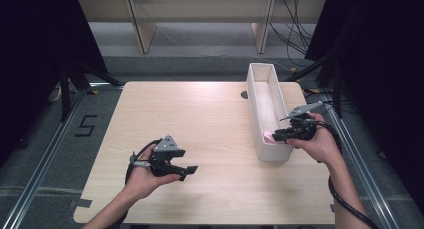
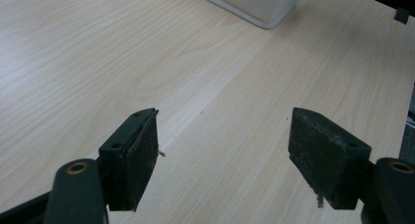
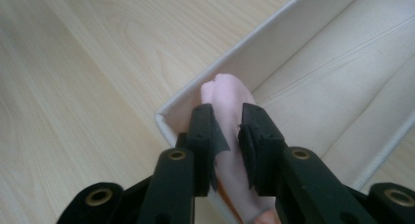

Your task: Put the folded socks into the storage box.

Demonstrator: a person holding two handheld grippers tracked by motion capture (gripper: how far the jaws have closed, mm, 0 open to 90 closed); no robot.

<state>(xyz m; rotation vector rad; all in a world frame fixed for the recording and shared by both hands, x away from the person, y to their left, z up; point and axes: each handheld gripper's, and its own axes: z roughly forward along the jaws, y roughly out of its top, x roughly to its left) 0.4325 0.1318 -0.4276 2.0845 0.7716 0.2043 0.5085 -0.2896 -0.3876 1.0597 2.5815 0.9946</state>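
A long white bin [image 1: 256, 96] stands along the right side of the wooden table [image 1: 200, 119]. My right gripper [image 1: 278, 135] reaches over the bin's near end, and a pink soft piece [image 1: 269, 136] shows there at its tips. In the right gripper view the jaws [image 3: 229, 111] stand close together with the pink piece [image 3: 222, 89] pinched between the pads, its end resting in the bin's corner [image 3: 274, 43]. My left gripper [image 1: 189, 171] is held above the table's near left part. Its jaws [image 2: 225, 131] are wide apart with nothing between them.
The bin's far part holds nothing that I can see. A small dark round hole [image 1: 244, 94] marks the table just left of the bin. Bare wood spreads between the two hands, and the bin's near corner [image 2: 254, 6] shows ahead of the left gripper.
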